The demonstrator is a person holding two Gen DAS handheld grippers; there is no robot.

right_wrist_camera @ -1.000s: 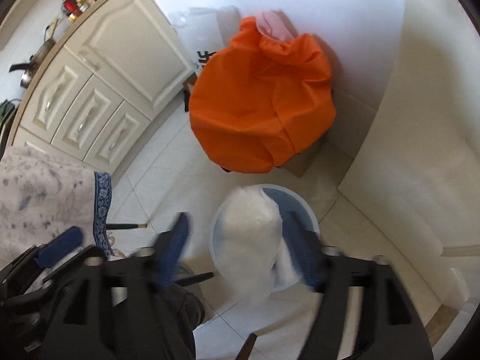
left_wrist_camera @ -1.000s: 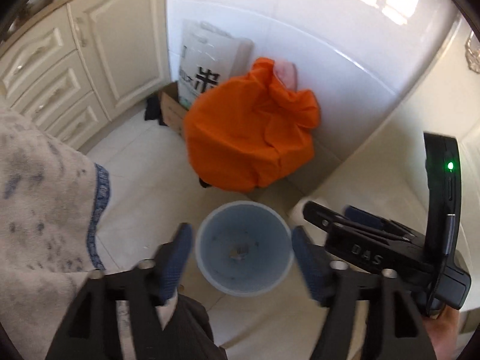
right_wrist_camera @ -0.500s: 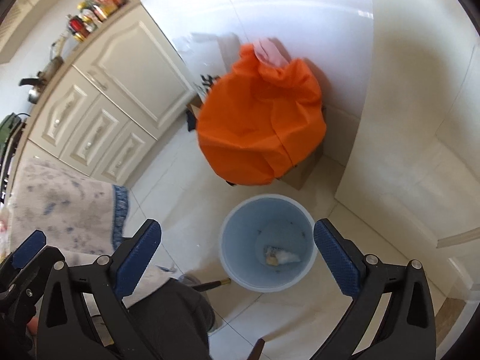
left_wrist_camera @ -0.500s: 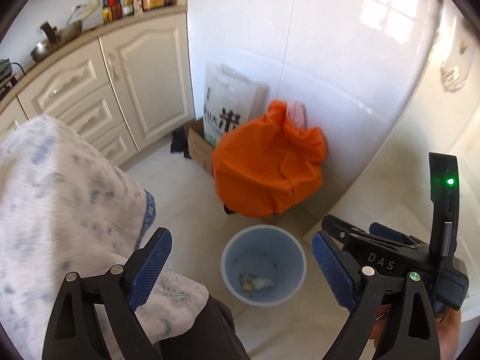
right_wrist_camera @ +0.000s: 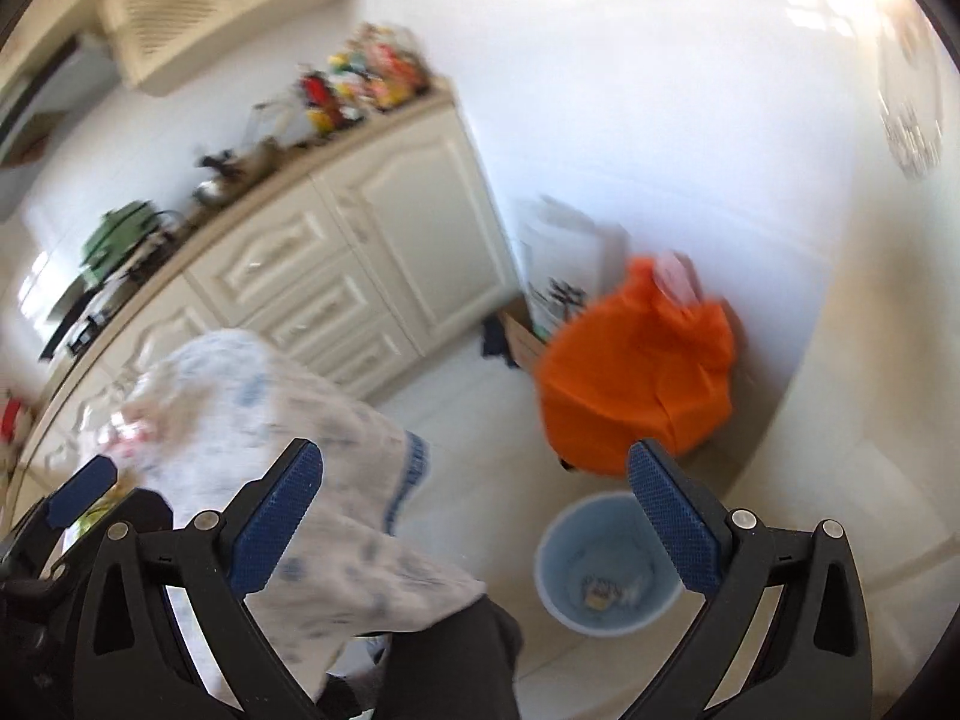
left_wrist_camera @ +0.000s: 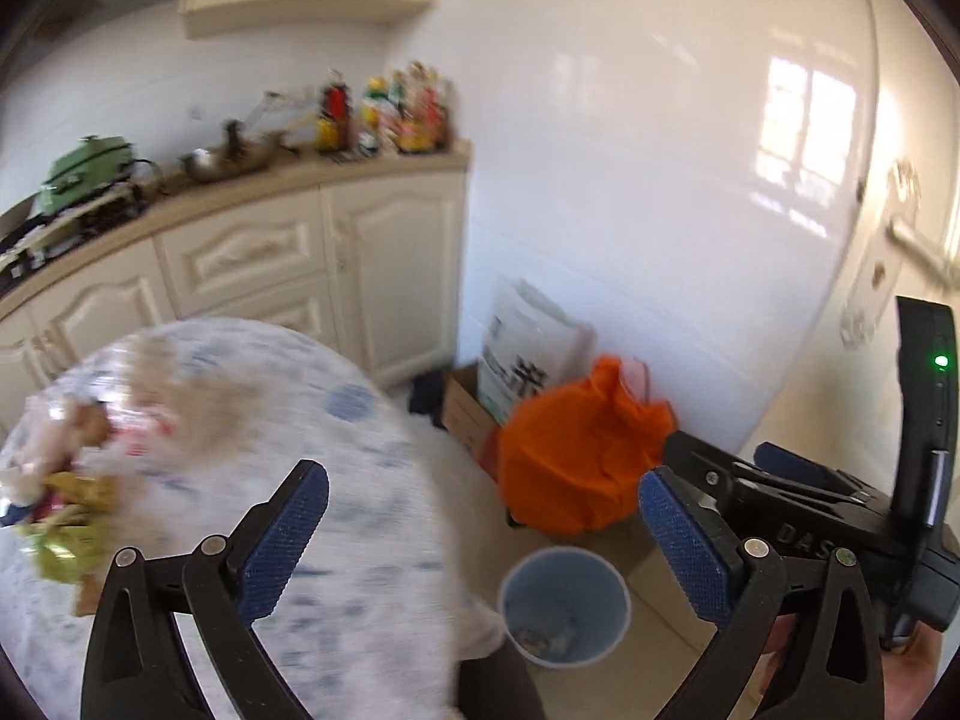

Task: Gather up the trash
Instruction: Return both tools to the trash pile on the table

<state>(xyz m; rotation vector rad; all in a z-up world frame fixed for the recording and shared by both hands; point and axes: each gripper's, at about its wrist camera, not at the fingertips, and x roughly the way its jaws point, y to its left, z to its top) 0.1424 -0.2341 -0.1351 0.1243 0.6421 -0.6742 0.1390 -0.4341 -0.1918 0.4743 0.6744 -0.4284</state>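
Both claws have lifted away from the blue bin (left_wrist_camera: pixel 564 606) since the earlier frames, when the right one hung close over its mouth with a white wad of trash between its pads; now that wad is gone from the claw and the bin sits small, below and between the fingers. My left gripper (left_wrist_camera: pixel 483 543) has just been opening and now stands released, nothing between its blue pads. My right gripper (right_wrist_camera: pixel 474 519) has likewise just spread to full width and is empty too; its own view shows the bin (right_wrist_camera: pixel 606 564) just under its right finger, with a few scraps lying on the bottom.

So one drop is done, I judge. What is left lies to the left of my left claw: a blurred heap of wrappers and scraps (left_wrist_camera: pixel 66 480) on the round table with the blue-flecked cloth (left_wrist_camera: pixel 360 540), which fills the space beneath the left finger. I reckon that pile is next, though blur keeps me from counting pieces. An orange bag (left_wrist_camera: pixel 576 468) stands beyond the bin, ahead of the claws, against the white wall.
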